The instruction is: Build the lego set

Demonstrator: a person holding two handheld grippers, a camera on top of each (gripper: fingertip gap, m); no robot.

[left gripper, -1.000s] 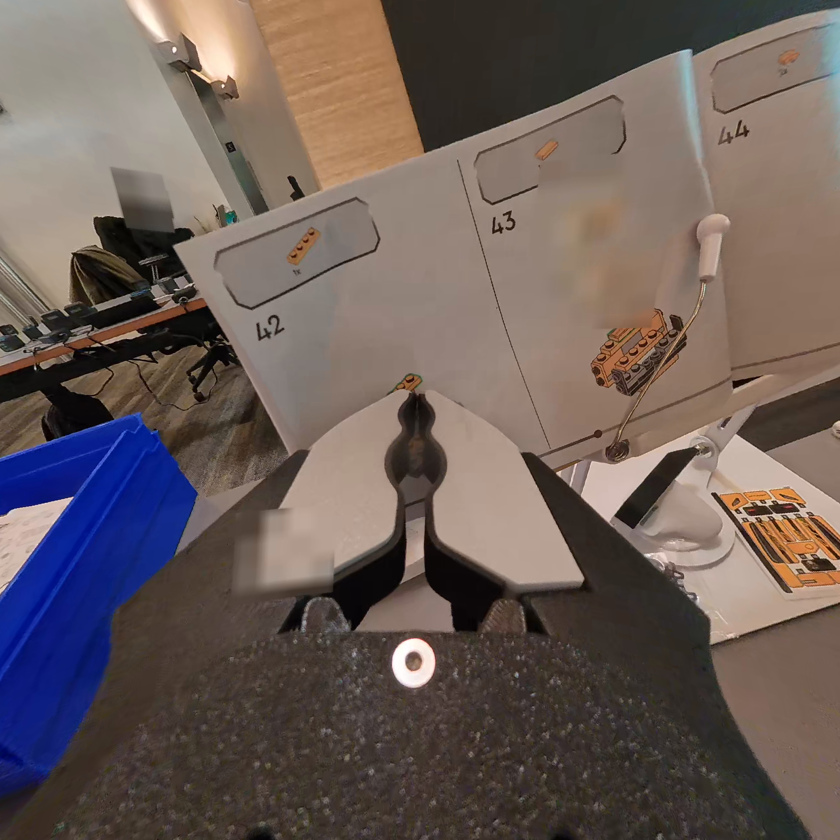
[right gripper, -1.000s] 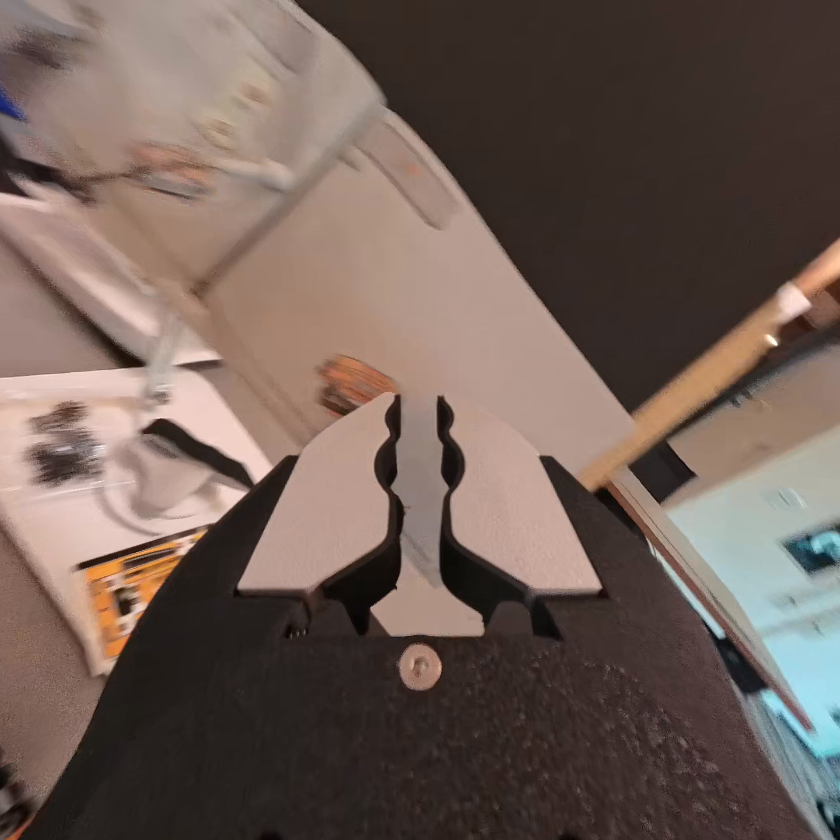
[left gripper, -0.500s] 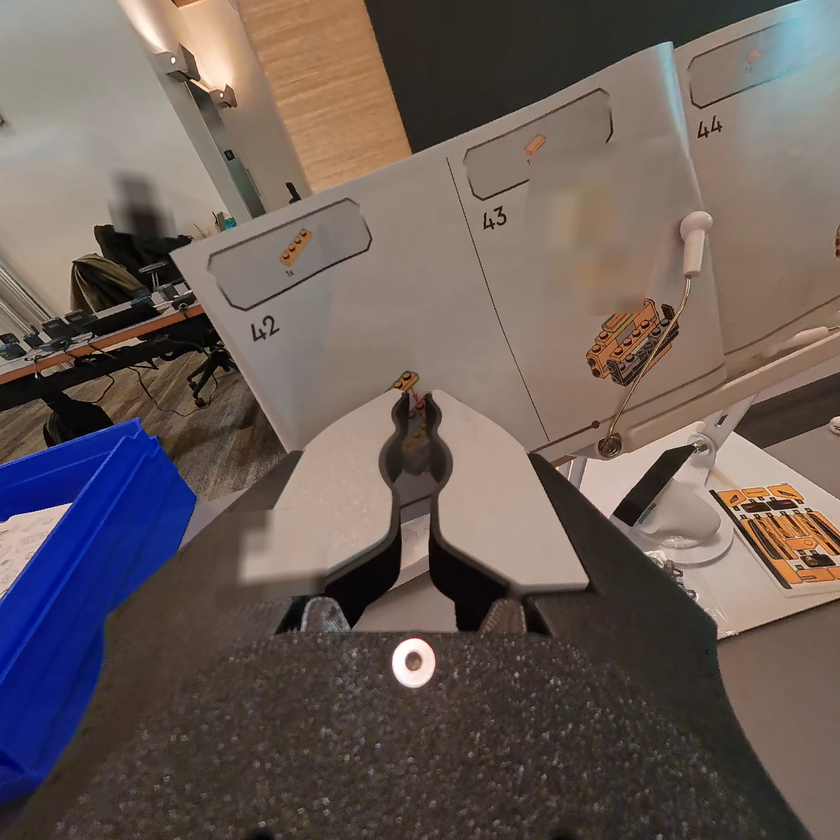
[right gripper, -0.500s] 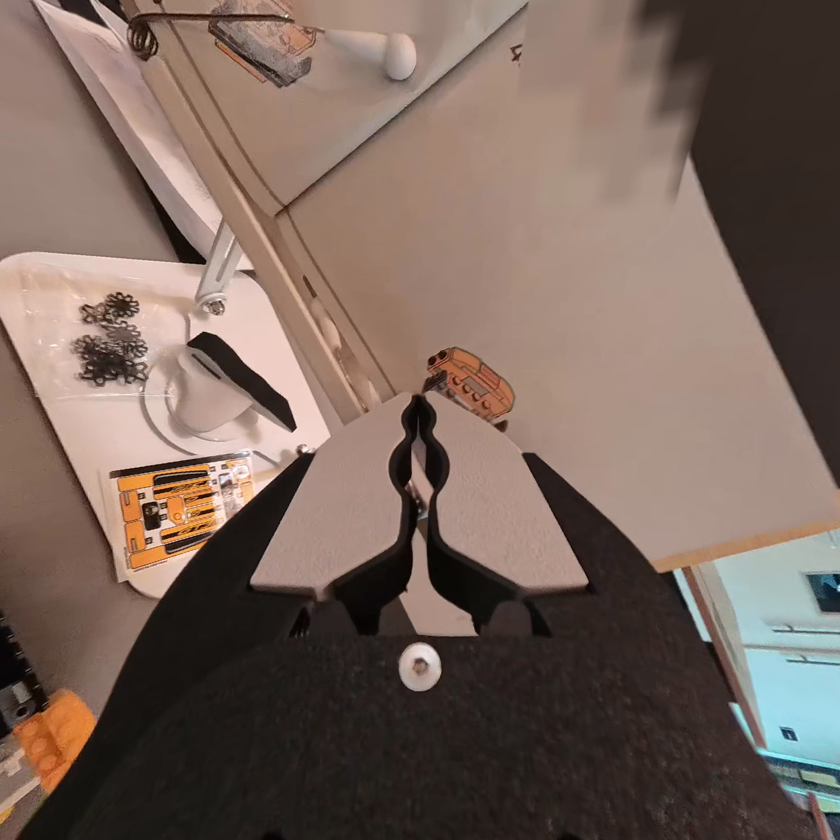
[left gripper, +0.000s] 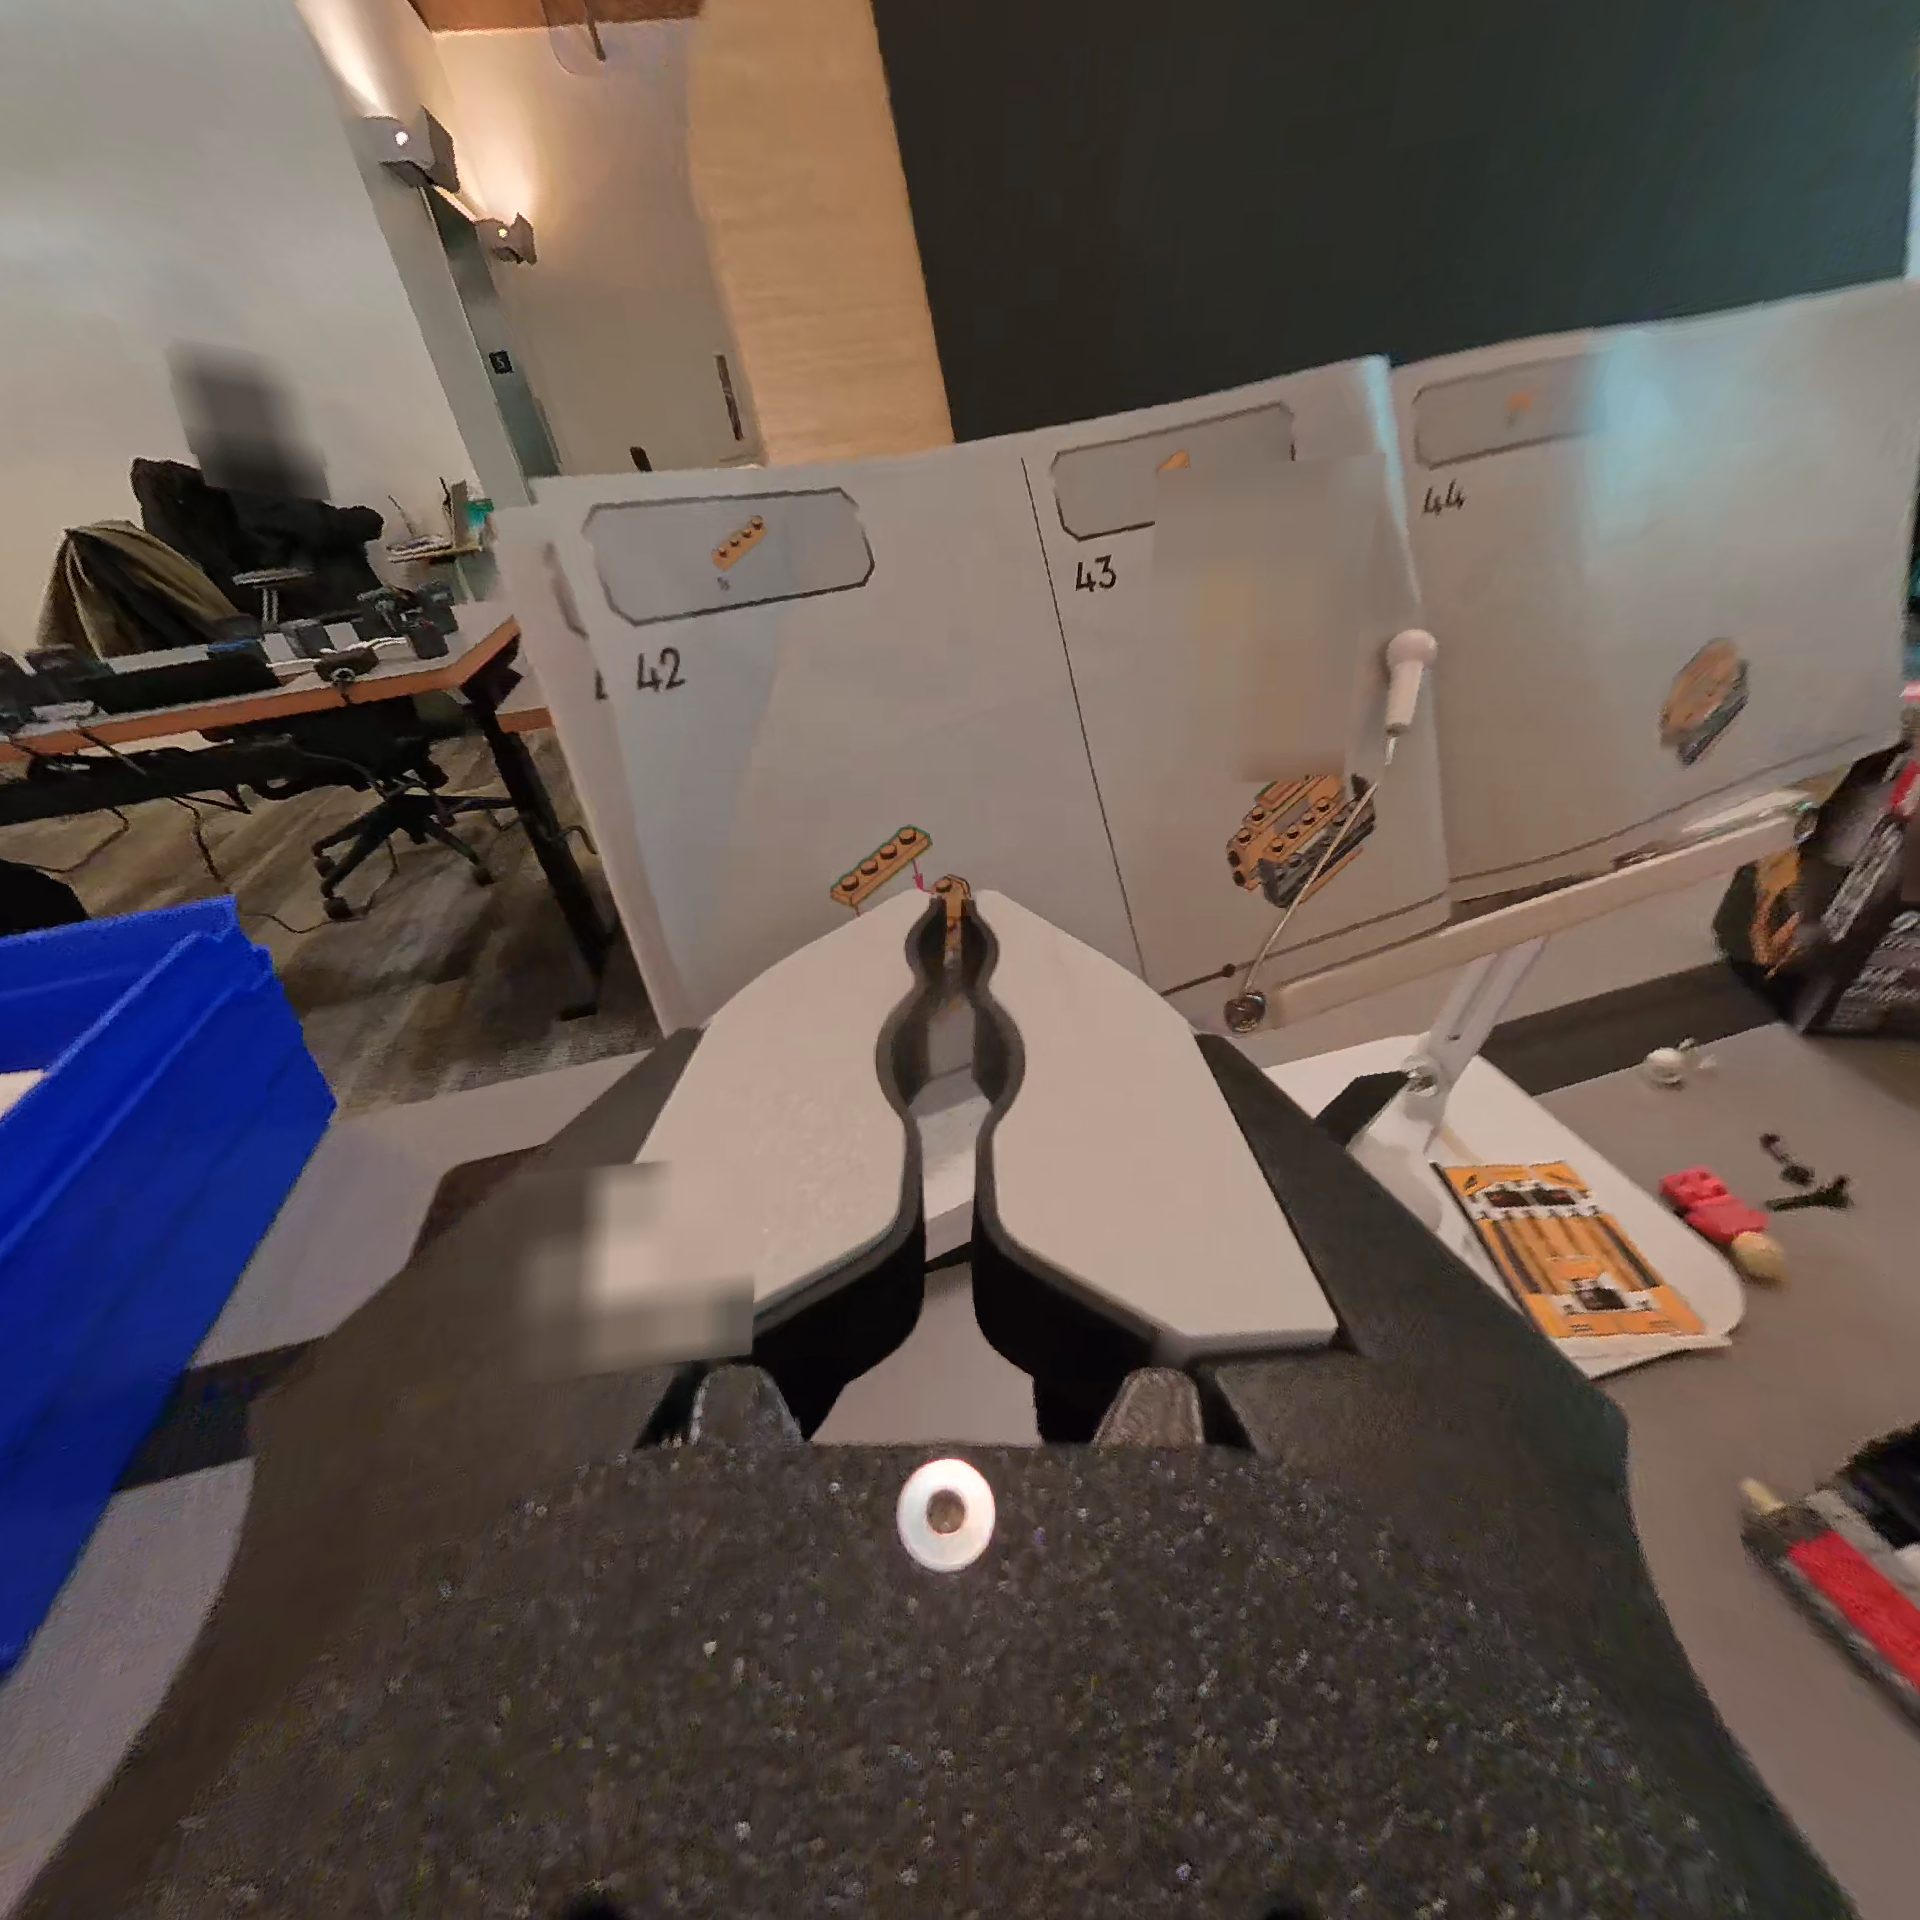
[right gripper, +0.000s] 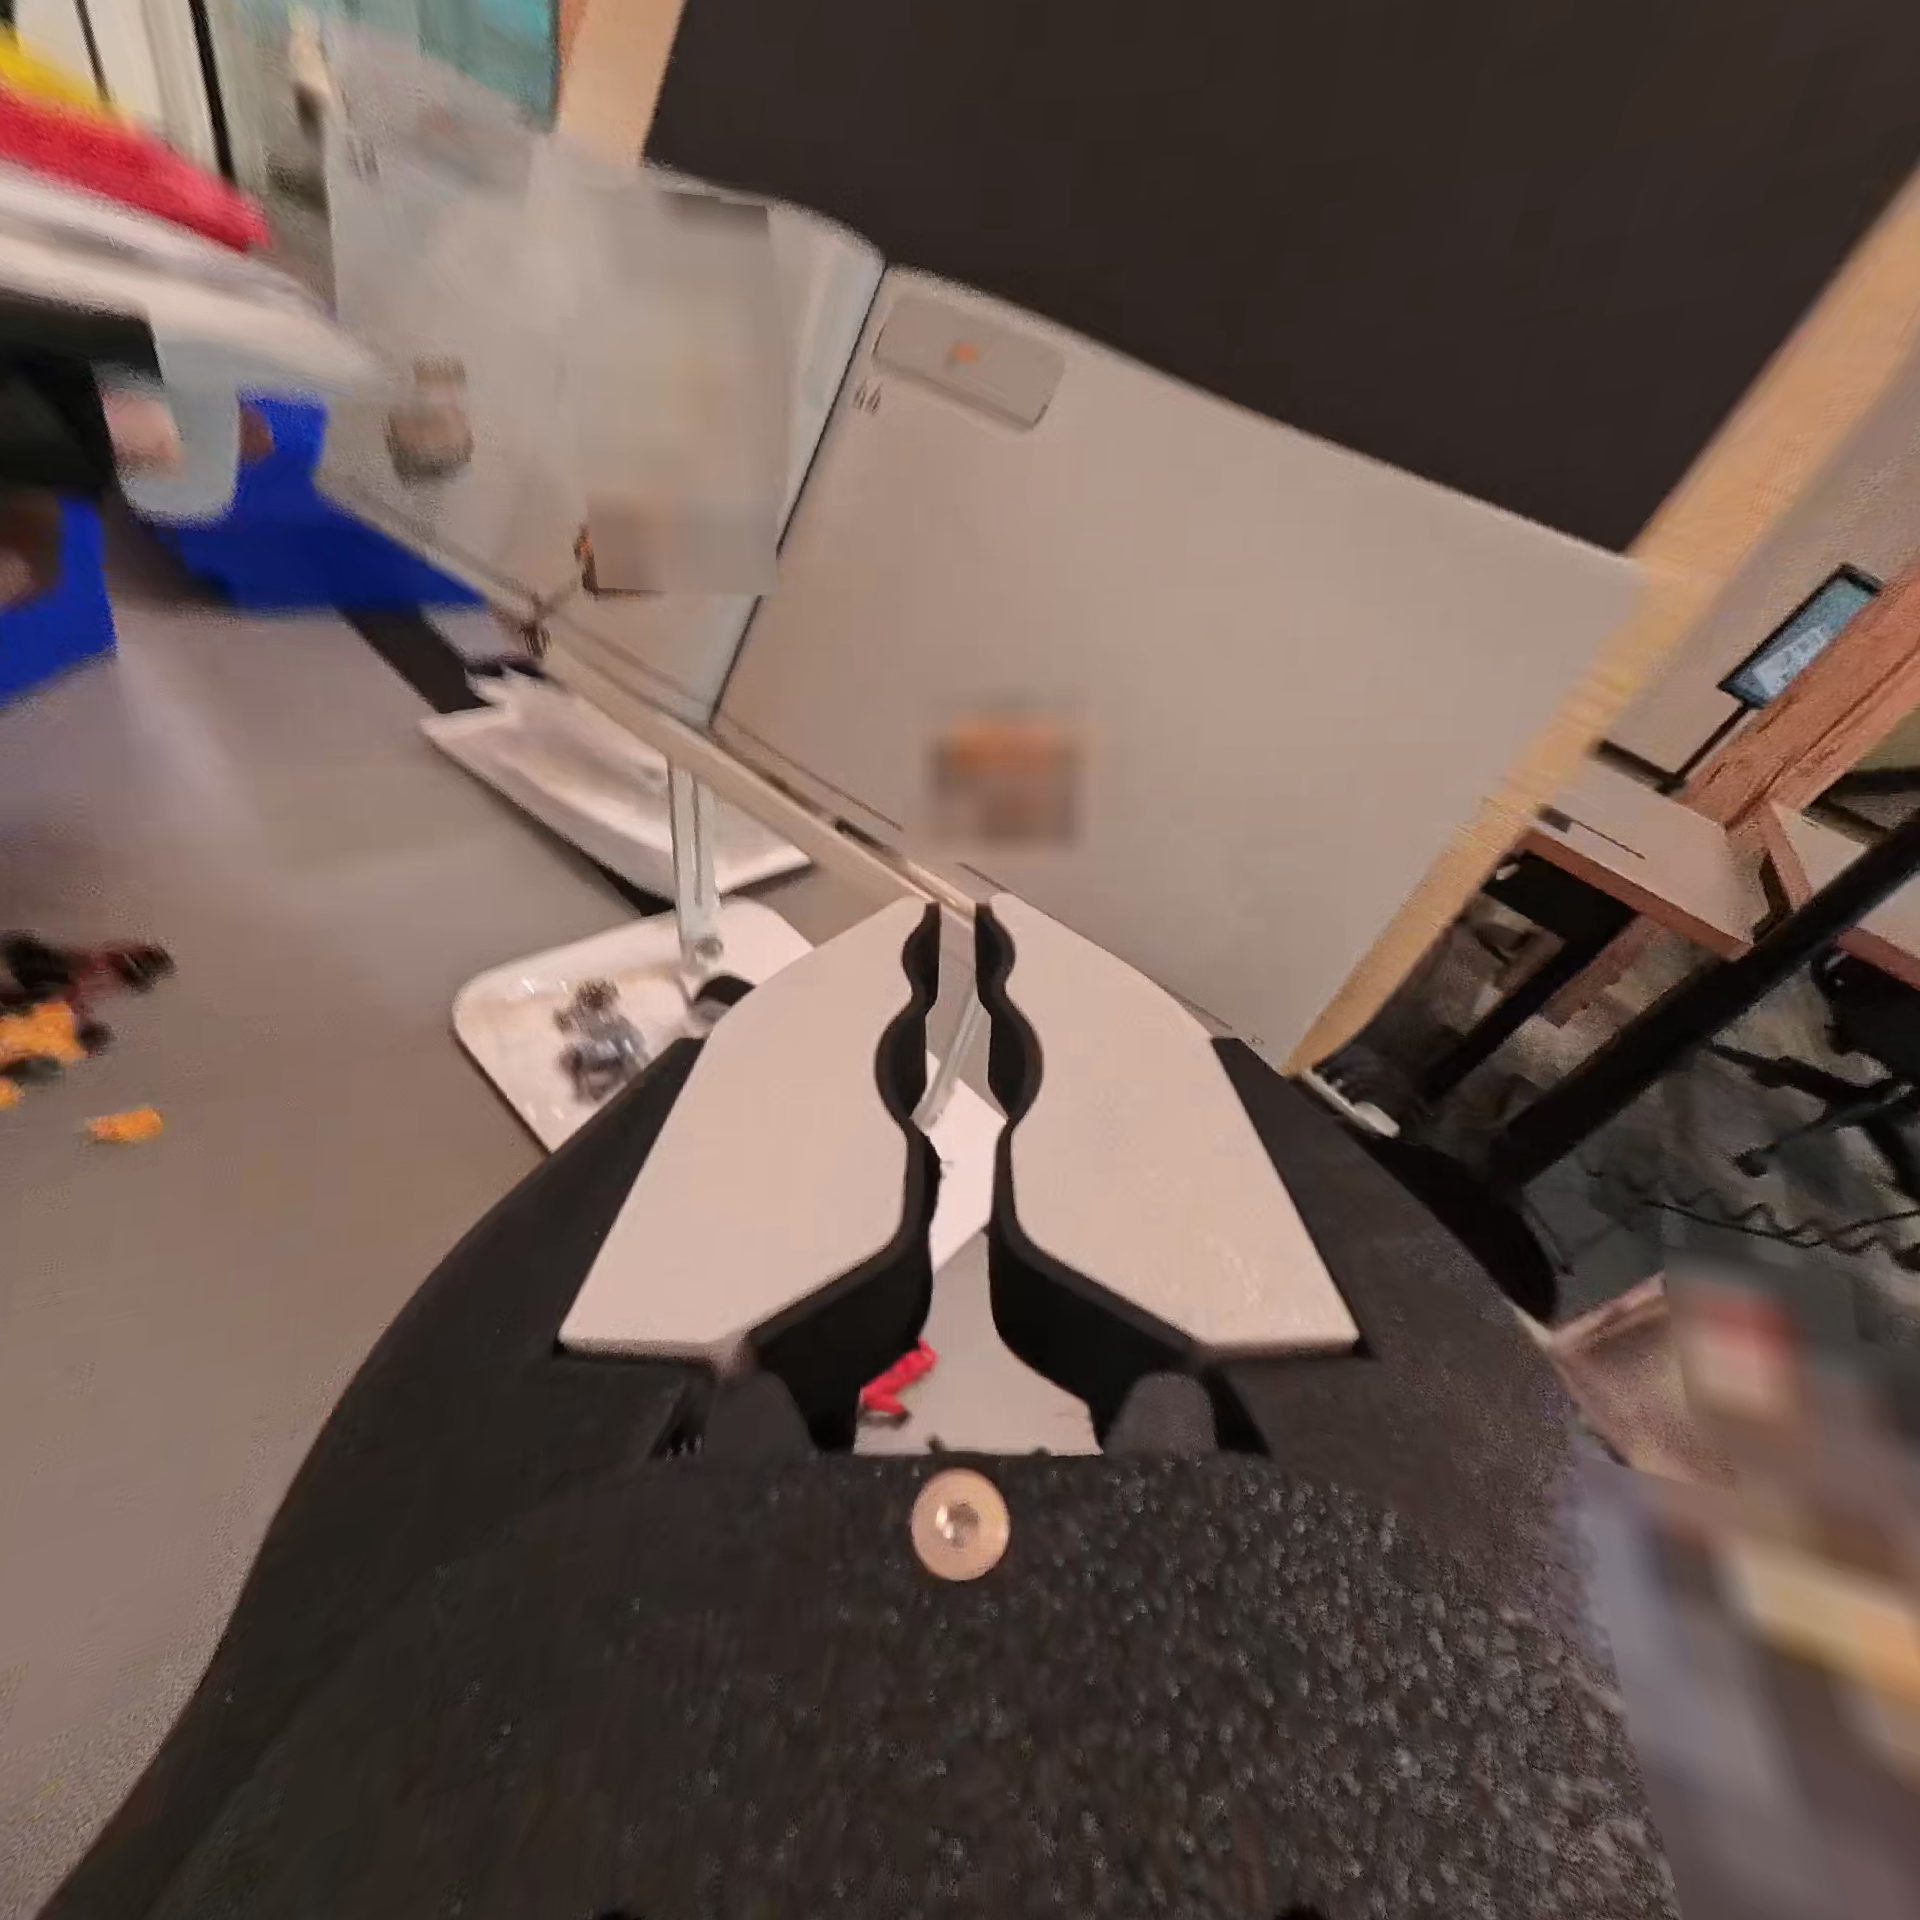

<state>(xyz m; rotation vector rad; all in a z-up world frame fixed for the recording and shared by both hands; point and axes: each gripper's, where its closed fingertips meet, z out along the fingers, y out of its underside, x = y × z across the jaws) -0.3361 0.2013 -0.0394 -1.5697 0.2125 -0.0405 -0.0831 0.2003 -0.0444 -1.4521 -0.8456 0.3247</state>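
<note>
The instruction booklet (left gripper: pixel 935 707) stands open on a white stand, held by a wire clip (left gripper: pixel 1408 675). My left gripper (left gripper: pixel 952 906) points at its left page. Its tips are almost touching and I see nothing held; the orange in the gap looks like the page's print. My right gripper (right gripper: pixel 956 914) points at the booklet's right page (right gripper: pixel 1195 644). Its jaws stand a narrow gap apart and are empty. Loose orange and black lego pieces (right gripper: pixel 47 1023) lie blurred at the far left of the right wrist view. A red piece (left gripper: pixel 1704 1210) lies by the sticker sheet (left gripper: pixel 1558 1257).
A blue bin (left gripper: pixel 125 1143) stands at the left table edge and shows in the right wrist view (right gripper: pixel 291 520). The stand's white base (right gripper: pixel 520 1049) carries small black parts (right gripper: pixel 597 1029). A dark, blurred package (left gripper: pixel 1849 894) lies at the right. Desks and chairs stand beyond the table. One gripper's finger ends stand about 25 centimeters off the other's. About 20 centimeters separates my right fingertips from the red piece (left gripper: pixel 1704 1210).
The left view has drawn back and shows more table at the right. The right gripper has swung round to level, and its jaws have parted slightly from shut.
</note>
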